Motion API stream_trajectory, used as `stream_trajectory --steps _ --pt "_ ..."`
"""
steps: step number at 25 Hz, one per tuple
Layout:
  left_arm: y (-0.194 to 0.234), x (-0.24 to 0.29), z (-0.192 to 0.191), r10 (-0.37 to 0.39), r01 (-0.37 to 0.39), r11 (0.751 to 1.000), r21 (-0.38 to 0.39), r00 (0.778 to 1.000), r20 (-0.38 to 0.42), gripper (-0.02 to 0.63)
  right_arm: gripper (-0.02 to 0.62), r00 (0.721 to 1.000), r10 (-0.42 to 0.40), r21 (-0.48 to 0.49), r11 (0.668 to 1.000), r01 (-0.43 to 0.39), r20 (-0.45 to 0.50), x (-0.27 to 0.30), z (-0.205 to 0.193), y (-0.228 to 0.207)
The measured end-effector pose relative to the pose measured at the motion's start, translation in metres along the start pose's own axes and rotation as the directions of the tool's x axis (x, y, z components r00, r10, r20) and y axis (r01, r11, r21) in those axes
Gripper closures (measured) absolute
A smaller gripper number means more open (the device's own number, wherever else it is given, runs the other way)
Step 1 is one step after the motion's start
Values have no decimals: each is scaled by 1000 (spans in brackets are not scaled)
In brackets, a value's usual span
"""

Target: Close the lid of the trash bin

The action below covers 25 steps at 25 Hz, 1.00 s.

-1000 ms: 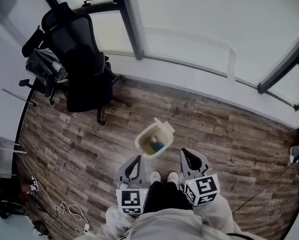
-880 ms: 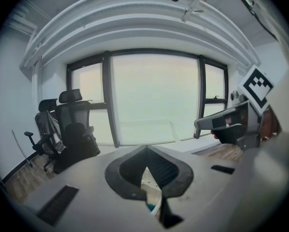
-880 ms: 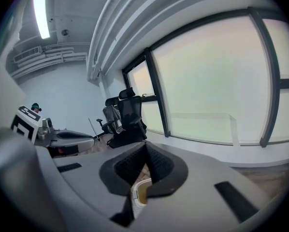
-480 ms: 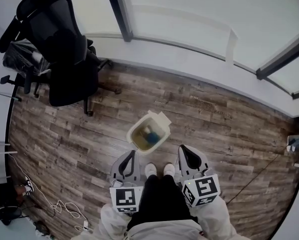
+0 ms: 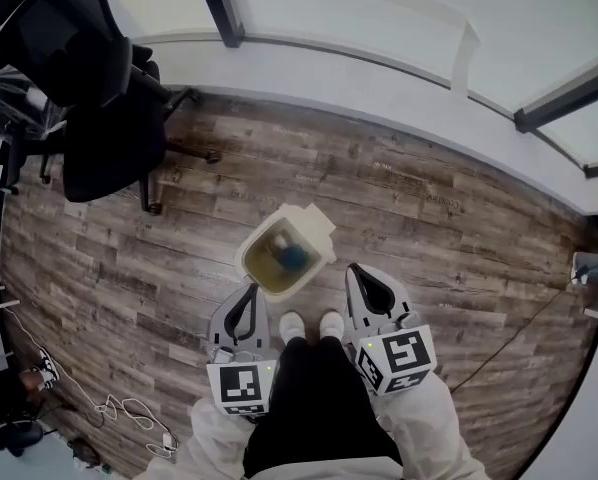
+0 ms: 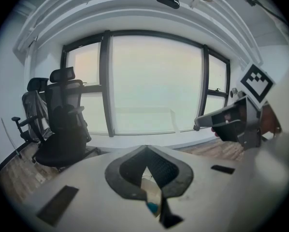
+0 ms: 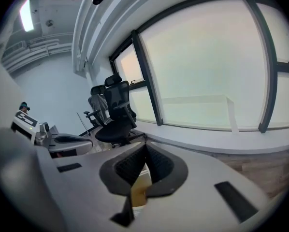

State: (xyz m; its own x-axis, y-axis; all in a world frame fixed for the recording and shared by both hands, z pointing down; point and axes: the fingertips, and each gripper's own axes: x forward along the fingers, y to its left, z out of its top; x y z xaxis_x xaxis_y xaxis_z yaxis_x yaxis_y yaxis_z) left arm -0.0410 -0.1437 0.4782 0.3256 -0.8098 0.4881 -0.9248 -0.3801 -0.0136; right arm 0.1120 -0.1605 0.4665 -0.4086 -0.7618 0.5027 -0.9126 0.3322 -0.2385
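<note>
Both grippers sit in front of the person, left gripper point(image 5: 250, 293) and right gripper point(image 5: 354, 273). Each has its jaw tips pressed together with nothing held. Trash bin point(image 5: 264, 268) stands open on the wood floor point(image 5: 439, 238), just ahead of the shoes point(image 5: 309, 325), below and between the two grippers. Lid point(image 5: 314, 220) is tipped up at the far rim, slightly to the right. Judgement: right gripper is nearer the lid; the move is down and forward past the opening, then folding the lid back toward the person.
</note>
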Motion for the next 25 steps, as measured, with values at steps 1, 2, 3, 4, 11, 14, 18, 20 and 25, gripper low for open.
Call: stream_trajectory --steps 1,2,3,4,11,14,18,20,25 --pt "1 5 -5 2 -3 1000 -4 1000 -7 598 572 1000 -1 -5 1000 1 -5 7 -5 -3" --pt "3 11 -10 6 -6 1000 -7 1000 -12 598 572 1000 -3 -11 1000 3 -12 14 -9 -7" --pt "5 17 -15 11 -11 1000 -5 1000 -11 598 572 1000 -5 -18 1000 5 -21 20 -15 -11" --pt "6 23 -21 14 -14 1000 0 1000 -8 598 572 999 -8 -23 1000 7 -31 27 -20 -16" --pt "7 62 -51 -11 11 999 34 1000 -13 598 572 996 9 -57 998 -14 -85 79 -62 -35" --pt "9 75 -68 -7 8 1000 29 999 -33 598 572 994 7 -78 997 -16 -108 98 -78 -42" --pt "14 90 -91 5 -4 1000 16 998 -63 598 572 990 16 -90 996 -29 -143 118 -96 -53" --pt "16 95 -100 6 -5 1000 15 997 -71 598 572 988 17 -91 995 -32 -155 126 -104 -58" --pt "25 100 -119 15 -14 1000 8 996 -92 598 572 980 3 -86 996 -20 -198 143 -124 -71"
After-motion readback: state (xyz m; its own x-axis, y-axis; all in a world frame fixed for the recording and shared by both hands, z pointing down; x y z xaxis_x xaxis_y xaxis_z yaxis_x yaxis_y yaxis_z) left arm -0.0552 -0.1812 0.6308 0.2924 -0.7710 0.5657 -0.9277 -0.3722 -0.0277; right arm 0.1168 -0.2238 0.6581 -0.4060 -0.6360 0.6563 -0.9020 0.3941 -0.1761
